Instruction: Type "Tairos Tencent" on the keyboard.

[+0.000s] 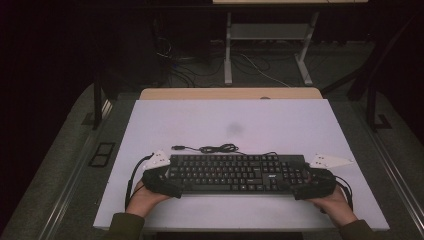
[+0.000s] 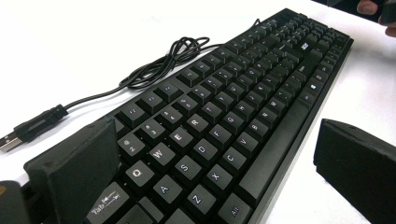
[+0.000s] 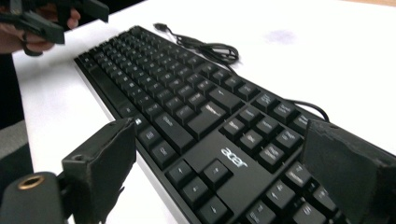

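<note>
Scene: A person at a white table (image 1: 235,125) sets a hand-held gripper at each end of a black keyboard (image 1: 235,172).

Keyboard: It lies flat near the person's edge of the table, long axis running left to right across the high view, key rows facing up.

Cable: The keyboard's cord (image 1: 215,148) is bunched in loose loops on the table just beyond its far edge, plug end (image 2: 11,137) lying free.

Left gripper (image 1: 165,181): Jaws spread wide at the keyboard's left end, one jaw by the far edge near the Tab key (image 2: 105,205), the other off the near edge; in the left gripper view neither pad appears to press on the case.

Right gripper (image 1: 305,184): Jaws likewise parted, straddling the right end by the number pad (image 3: 261,140), nothing clamped.

Key relation: Each tool faces inward along the keyboard's length, so the body runs away from both jaws toward the opposite hand; neither hand is plainly nearer.

Likely next: Both jaws would have to close across the keyboard's short width, front edge to back edge, for a level two-handed lift.

Risk: An uneven grip could tilt the long body or drag the cord.
</note>
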Demonstrator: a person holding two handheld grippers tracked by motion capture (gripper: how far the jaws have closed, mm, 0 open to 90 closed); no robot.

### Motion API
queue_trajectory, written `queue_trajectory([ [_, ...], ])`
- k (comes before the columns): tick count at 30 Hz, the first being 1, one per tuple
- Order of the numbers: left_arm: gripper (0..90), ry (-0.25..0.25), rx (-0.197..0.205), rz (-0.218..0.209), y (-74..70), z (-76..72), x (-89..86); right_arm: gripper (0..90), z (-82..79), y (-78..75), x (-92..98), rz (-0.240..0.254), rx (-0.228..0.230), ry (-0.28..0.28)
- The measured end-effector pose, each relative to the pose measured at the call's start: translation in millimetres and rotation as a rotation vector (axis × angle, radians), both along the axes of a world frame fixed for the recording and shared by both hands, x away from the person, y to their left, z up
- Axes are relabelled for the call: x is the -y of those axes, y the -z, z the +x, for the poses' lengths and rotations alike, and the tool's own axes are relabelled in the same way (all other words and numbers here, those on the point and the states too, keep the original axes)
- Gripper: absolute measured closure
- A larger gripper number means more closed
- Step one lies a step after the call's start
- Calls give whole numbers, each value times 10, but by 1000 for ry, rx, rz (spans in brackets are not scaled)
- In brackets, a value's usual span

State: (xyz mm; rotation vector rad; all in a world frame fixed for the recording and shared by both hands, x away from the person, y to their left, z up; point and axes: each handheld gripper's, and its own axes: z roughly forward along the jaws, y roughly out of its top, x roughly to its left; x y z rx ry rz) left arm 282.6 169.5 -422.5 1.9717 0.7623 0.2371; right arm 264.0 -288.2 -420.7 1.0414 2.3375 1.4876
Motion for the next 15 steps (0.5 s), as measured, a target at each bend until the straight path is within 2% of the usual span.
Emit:
queue_trajectory([
  [5,0,3,10,5,-12,-7,24,100,46,-29,-69,31,3,-13],
  [15,0,6,10,2,-10,-19,44,100,84,-47,-172,48,5,-26],
])
